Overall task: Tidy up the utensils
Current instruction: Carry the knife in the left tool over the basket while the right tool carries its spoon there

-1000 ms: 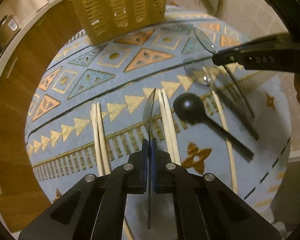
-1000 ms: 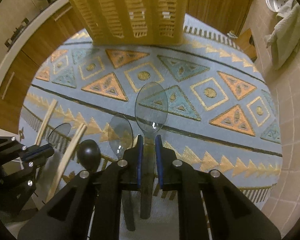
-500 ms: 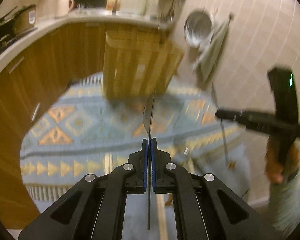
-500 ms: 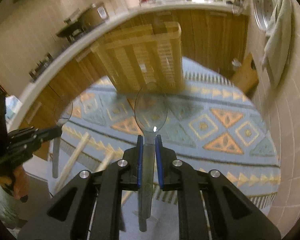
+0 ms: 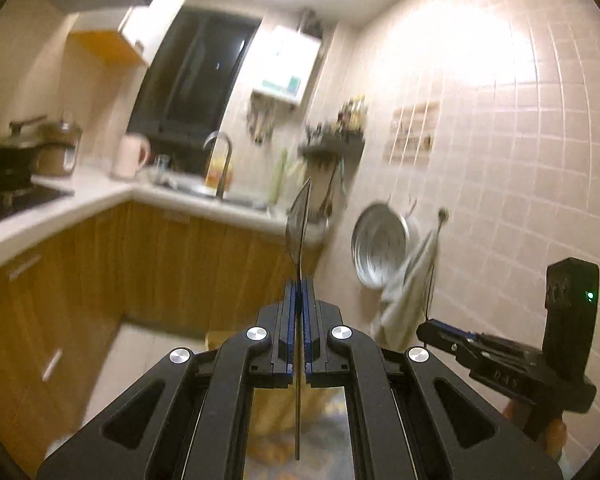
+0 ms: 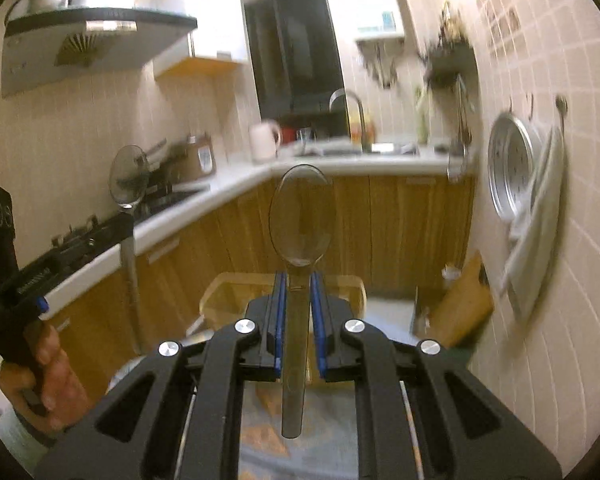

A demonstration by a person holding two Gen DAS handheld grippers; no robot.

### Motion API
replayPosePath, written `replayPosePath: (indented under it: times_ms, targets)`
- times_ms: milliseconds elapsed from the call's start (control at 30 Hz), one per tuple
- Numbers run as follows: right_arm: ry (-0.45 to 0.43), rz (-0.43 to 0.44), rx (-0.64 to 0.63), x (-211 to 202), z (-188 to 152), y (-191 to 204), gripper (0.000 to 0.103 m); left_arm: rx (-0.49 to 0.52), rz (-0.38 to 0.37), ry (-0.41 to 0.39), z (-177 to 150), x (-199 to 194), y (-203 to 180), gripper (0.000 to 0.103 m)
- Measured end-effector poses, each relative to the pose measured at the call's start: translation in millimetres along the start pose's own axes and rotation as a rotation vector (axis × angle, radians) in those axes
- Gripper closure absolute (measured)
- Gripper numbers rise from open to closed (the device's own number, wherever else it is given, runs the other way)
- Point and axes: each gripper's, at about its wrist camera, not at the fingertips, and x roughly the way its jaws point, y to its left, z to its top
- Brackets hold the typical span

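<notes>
Spoon (image 5: 299, 222) first: in the left wrist view a clear plastic one stands edge-on in the left gripper (image 5: 299, 294), whose blue pads are pressed tight on its handle, bowl up and in front of the counter (image 5: 100, 196). The counter carries a tap (image 5: 220, 160) and a pale kettle (image 5: 129, 157). To the right of the counter a metal pan (image 5: 376, 252) and a towel (image 5: 406, 292) hang on the tiled wall. Lower right, the right gripper (image 5: 424, 330) shows side-on; from here I cannot tell what it holds.

In the right wrist view a second clear spoon (image 6: 300, 216) faces the camera, bowl up before the counter (image 6: 236, 178), its handle clamped between the right gripper (image 6: 299, 284) pads. Below the counter front, behind the pads, sits a yellow basket (image 6: 224, 292) on a patterned rug (image 6: 332, 424). Left of the counter a hand (image 6: 48, 376) holds the left gripper (image 6: 126, 220), with its spoon (image 6: 129, 178) upright before the stove.
</notes>
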Motion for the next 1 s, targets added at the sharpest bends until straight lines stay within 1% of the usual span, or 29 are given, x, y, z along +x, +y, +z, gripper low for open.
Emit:
replayPosePath:
  times_ms: [67, 133, 300, 433, 500, 567, 600, 633, 700, 800, 933, 1000]
  targets:
    - [-0.054, -0.005, 0.001, 9.4, 9.9, 0.2, 0.093, 0.023, 0.01, -0.045, 5.3, 14.4, -2.7, 0.102]
    - [-0.087, -0.016, 0.002, 17.1, 15.2, -2.4, 0.093, 0.045, 0.008, -0.06, 7.9, 28.1, -4.1, 0.102]
    - [-0.115, -0.032, -0.006, 45.9, 23.4, -7.2, 0.093, 0.052, 0.038, -0.073, 2.4, 61.8, 4.8, 0.102]
    - [-0.143, -0.085, -0.012, 68.1, 23.6, -11.8, 0.093, 0.018, 0.056, -0.083, 0.6, 74.0, 22.2, 0.102]
    - [-0.142, -0.106, -0.01, 79.1, 24.1, -16.5, 0.093, 0.017, 0.075, -0.093, 0.2, 79.8, 28.8, 0.102]
    - [-0.123, -0.117, -0.015, 92.6, 21.5, -21.9, 0.093, 0.004, 0.081, -0.103, -4.0, 86.5, 38.0, 0.102]
    - [-0.116, -0.124, -0.019, 98.7, 19.0, -24.8, 0.093, -0.003, 0.079, -0.096, -7.0, 90.2, 42.4, 0.102]
    - [-0.106, -0.131, -0.025, 106.0, 15.1, -27.4, 0.093, 0.0, 0.084, -0.068, -12.6, 99.0, 45.8, 0.102]
    - [-0.092, -0.144, -0.031, 118.0, 7.0, -32.4, 0.093, 0.017, 0.105, -0.053, -19.6, 106.3, 48.6, 0.102]
    - [-0.094, -0.159, -0.031, 126.1, -2.5, -36.0, 0.093, 0.042, 0.138, -0.056, -27.9, 110.0, 50.2, 0.102]
    - [-0.073, -0.151, -0.013, 138.1, -13.0, -42.9, 0.093, 0.066, 0.182, -0.062, -34.4, 112.2, 52.8, 0.102]
    - [-0.068, -0.15, -0.005, 141.0, -17.4, -45.8, 0.093, 0.061, 0.193, -0.055, -37.9, 114.4, 56.3, 0.102]
